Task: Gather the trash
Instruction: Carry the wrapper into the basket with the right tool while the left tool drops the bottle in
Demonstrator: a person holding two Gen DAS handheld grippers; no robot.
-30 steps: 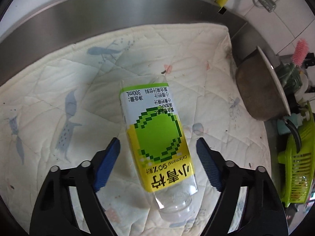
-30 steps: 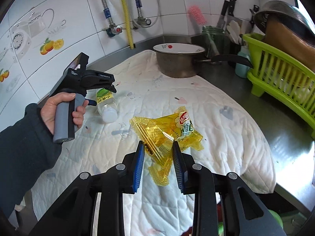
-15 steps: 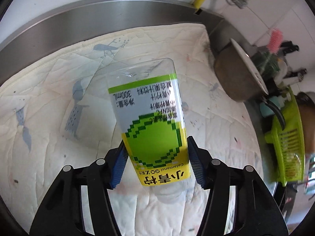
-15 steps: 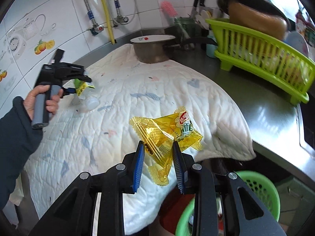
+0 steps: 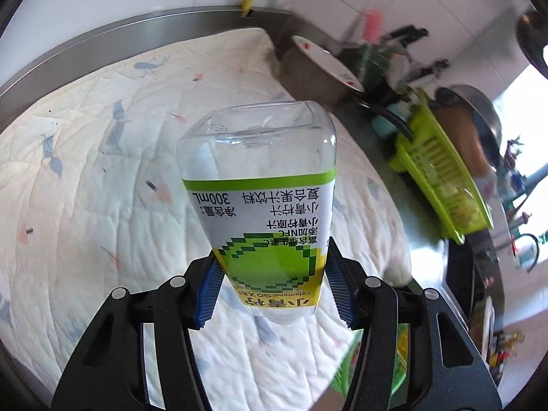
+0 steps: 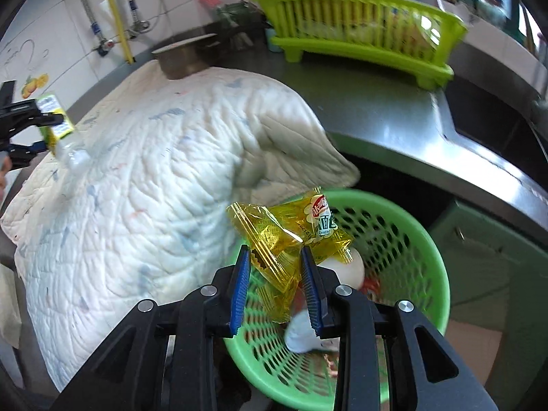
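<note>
My left gripper [image 5: 274, 281] is shut on a clear plastic juice bottle [image 5: 263, 198] with a green and yellow label, held up above the white quilted cloth [image 5: 102, 188]. The bottle also shows in the right wrist view [image 6: 56, 126], at the far left. My right gripper [image 6: 277, 281] is shut on a crumpled yellow snack wrapper [image 6: 287, 236] and holds it above a green mesh trash basket [image 6: 404, 239]. The basket holds a white rounded item [image 6: 349, 267] and other scraps, partly hidden by the fingers.
A metal pot with a white lid [image 6: 183, 56] stands at the cloth's far end. A lime green dish rack [image 6: 359, 30] sits on the steel counter [image 6: 370, 102]. A dark sink opening [image 6: 486, 113] lies to the right. Pipes and a yellow hose [image 6: 120, 13] run down the tiled wall.
My left gripper closed on the bottle and lifted it off the cloth. My right gripper carried the wrapper off the cloth's edge to above the green basket.
</note>
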